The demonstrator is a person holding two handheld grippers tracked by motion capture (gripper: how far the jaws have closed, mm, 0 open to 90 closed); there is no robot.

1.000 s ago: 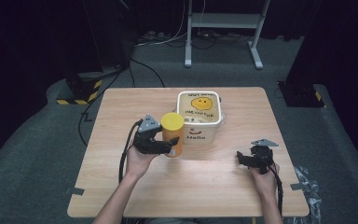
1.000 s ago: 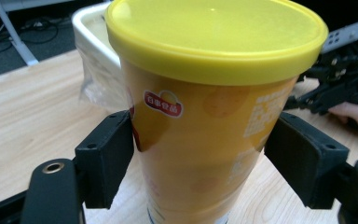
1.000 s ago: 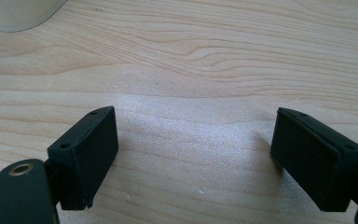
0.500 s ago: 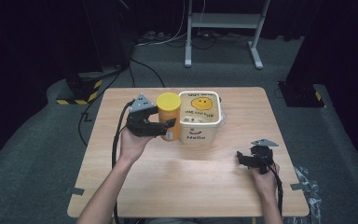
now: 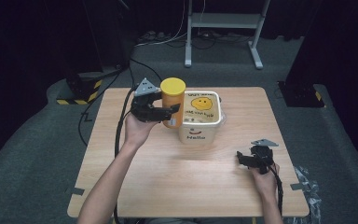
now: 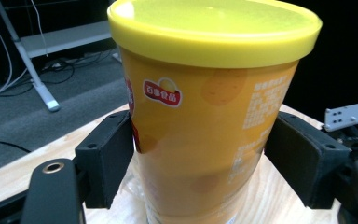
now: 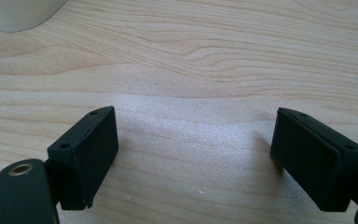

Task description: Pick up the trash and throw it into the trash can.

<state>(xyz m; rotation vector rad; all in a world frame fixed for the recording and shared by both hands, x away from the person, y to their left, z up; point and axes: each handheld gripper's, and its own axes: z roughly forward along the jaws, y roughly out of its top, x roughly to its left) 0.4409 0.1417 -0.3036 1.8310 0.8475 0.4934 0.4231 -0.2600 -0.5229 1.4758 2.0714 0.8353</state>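
Clamped, both black pads of the left gripper pressed flat against the sides of the orange canister, one pad each side, below the yellow lid. Held upright, clear of the wooden table, just beside the near-left corner of the white tub with the smiley face and "Hello" on its wall. Seen from above, left gripper gripping the canister from the side, with its cable hanging from the hand toward the table edge. Spread wide, the right gripper jaws, bare wood grain between them, nothing held. Resting low near the table's front right, right gripper well apart from the tub and canister. Beyond the table, grey carpet and a metal stand.
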